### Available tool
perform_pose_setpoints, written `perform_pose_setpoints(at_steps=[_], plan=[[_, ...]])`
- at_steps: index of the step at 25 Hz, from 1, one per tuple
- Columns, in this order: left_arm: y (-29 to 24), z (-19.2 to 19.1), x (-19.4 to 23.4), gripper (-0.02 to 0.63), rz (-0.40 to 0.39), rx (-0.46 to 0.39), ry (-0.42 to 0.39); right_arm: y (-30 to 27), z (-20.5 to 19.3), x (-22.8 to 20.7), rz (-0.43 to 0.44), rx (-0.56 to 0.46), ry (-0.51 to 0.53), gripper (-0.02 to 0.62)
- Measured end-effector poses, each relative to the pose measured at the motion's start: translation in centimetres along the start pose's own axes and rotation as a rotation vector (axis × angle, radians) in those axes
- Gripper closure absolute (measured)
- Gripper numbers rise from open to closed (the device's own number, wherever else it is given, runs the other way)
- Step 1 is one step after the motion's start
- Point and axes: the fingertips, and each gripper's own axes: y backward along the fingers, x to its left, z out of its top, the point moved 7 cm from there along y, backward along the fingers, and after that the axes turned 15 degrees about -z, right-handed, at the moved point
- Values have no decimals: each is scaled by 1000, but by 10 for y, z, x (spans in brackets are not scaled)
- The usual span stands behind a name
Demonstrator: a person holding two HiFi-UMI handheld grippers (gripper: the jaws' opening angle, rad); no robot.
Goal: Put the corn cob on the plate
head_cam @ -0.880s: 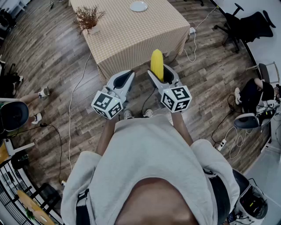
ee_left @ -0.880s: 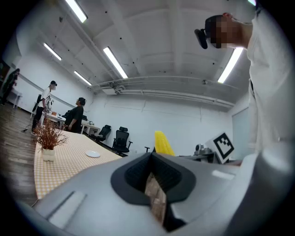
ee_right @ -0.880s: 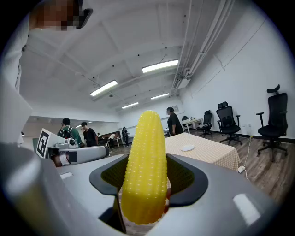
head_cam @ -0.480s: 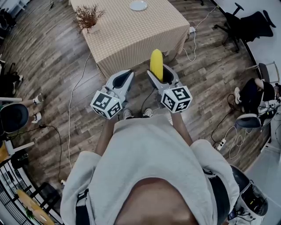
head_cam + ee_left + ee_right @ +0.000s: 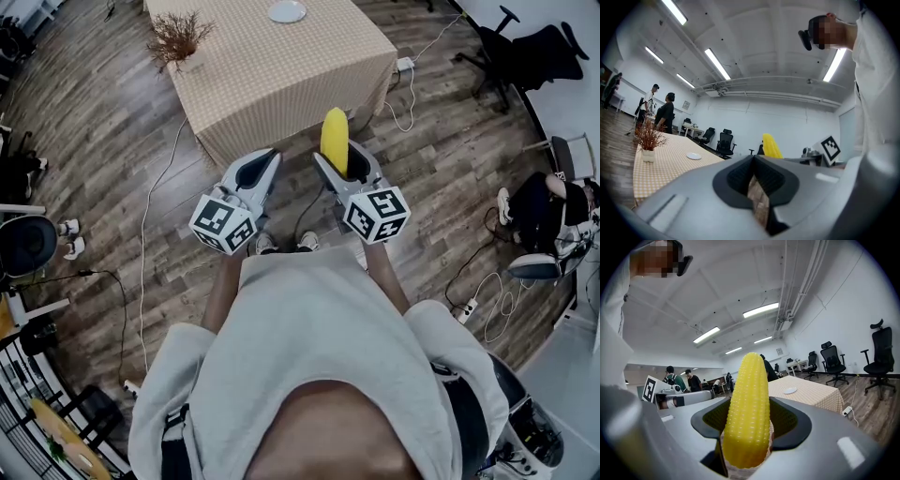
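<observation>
Yellow corn cob (image 5: 334, 141) clamped in the right tongs (image 5: 339, 161), jaws spread wide round its thick end, tip poking out ahead toward the table (image 5: 281, 75). Gripped low, judging by the right gripper view, with most of its length standing free beyond the pads. Left tongs (image 5: 264, 161) alongside, jaws drawn narrow to a slit, nothing between them but a glimpse of floor (image 5: 112, 141). Both pointing roughly level over the wooden boards, well short of the table. White plate (image 5: 287, 11) far off on the checked cloth, toward the back edge, and a pot of dried twigs (image 5: 178, 42) near the left corner.

Not yet done, by the look of it: walking up, reaching across the cloth, laying the corn down. Likeliest trouble: slipping. Round, bumpy kernels and a hold only at the base, so prone to twisting or sliding out on the walk with any easing of the squeeze. Also apt to roll off the plate once released, being round and probably long for so small a dish; better lowered flat and let go close to the surface than dropped. Cable (image 5: 142, 262) trailing across the floor near the feet: a trip hazard on the way. Long reach over the table too, with some risk of snagging the cloth or knocking the twigs with the idle left tongs.
</observation>
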Motion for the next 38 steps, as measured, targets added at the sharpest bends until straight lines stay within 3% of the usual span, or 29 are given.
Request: perform_pose_setpoints(at_steps=[8, 20, 30, 38], plan=[[-12, -5, -4, 598, 48, -4, -6, 10, -1, -24, 21, -2, -7, 333], [-34, -6, 18, 598, 49, -5, -8, -10, 3, -45, 11, -5, -9, 333], [-63, -6, 76, 598, 16, -17, 1, -65, 8, -59, -15, 5, 11, 333], [-97, 0, 160, 598, -14, -20, 26, -143, 20, -75, -45, 33, 21, 333]])
